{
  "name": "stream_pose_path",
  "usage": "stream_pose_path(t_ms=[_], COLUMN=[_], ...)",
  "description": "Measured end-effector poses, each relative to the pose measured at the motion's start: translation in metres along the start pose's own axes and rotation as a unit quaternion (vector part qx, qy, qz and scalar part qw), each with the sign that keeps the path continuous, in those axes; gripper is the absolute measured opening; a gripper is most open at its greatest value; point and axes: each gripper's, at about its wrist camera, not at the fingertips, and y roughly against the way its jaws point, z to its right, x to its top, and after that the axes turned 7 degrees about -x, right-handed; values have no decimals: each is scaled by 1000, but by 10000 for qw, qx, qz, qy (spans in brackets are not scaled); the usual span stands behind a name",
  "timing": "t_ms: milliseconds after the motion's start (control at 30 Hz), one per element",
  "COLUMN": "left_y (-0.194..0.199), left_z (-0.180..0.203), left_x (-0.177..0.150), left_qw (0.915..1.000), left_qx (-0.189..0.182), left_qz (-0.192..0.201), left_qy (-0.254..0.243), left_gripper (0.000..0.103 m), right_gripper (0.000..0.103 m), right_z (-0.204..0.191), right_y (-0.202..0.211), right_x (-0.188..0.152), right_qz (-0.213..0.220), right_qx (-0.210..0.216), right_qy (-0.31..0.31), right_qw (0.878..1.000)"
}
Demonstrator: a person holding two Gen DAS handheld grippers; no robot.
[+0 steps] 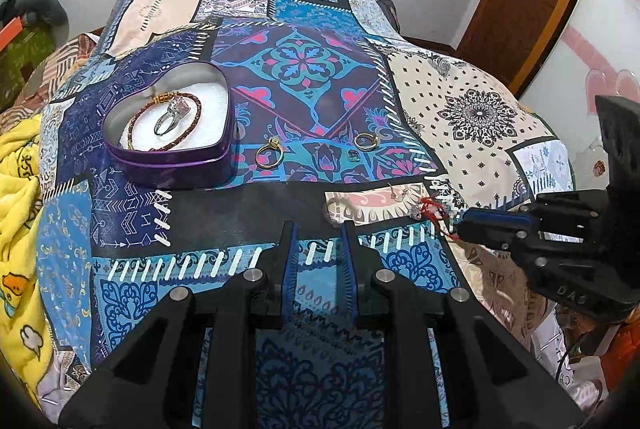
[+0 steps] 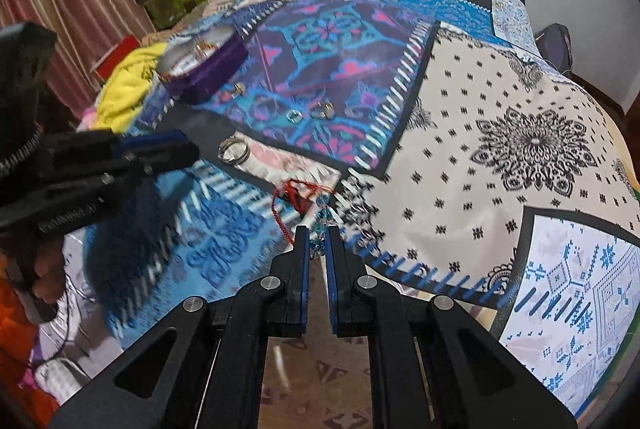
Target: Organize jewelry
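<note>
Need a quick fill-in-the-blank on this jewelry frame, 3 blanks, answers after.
1. The purple tin that holds a silver ring and a braided bracelet is shaped like a ____.
2. The cord of the beaded bracelet at the right gripper is coloured ____.
3. The left gripper holds ____ between its fingers.

Missing words: heart; red; nothing

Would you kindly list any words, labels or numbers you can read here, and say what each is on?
Nothing reads with certainty.
Raised letters on the body of the right gripper: upside down, too faint to read.
Raised lettering on the body of the left gripper: blurred.
Dark marks on the yellow blanket: too small.
</note>
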Motion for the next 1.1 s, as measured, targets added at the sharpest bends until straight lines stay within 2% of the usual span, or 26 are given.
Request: stream_pose_path(t_ms=[133,300,433,533,633,767,800,867,1000,1067,1100], left_y=[-1,-1,-3,-3,-3,-4,-4,-5,-8,-9,-10], left_z=[1,2,3,2,1,0,0,-1,-2,-1,0], left_x=[0,0,0,0,0,0,0,1,2,3,4], left_qw=[10000,10000,10000,10000,10000,10000,10000,9999,9999,9999,9998], left_qx=[18,14,27,12,-16,-23,-30,-46,-65,-95,-130], left_qz=[-21,-34,-59,-55,-52,-64,-67,-75,-109,-119,-128], left_qy=[-19,-45,-59,-39,-32,-58,-57,-49,-44,-50,-48], left_gripper=[20,20,20,20,20,20,20,20,21,24,28], right_gripper=[7,7,15,16,16,16,12,6,4,4,4], right_z=[6,11,4,-5,-13,-15,-14,-11,-1,3,7], right_y=[9,26,26,13,-9,-30,-31,-30,-14,-3,6], right_x=[2,15,32,44,48,44,42,40,39,41,43], right_qz=[83,391,537,440,172,-140,-136,-54,242,397,526], right_qx=[-19,271,274,402,352,485,488,539,591,596,612], right_qy=[-48,-259,-149,54,256,234,201,129,-147,-226,-286], right_qw=[10000,9985,9981,9982,9989,9985,9985,9984,9978,9972,9963])
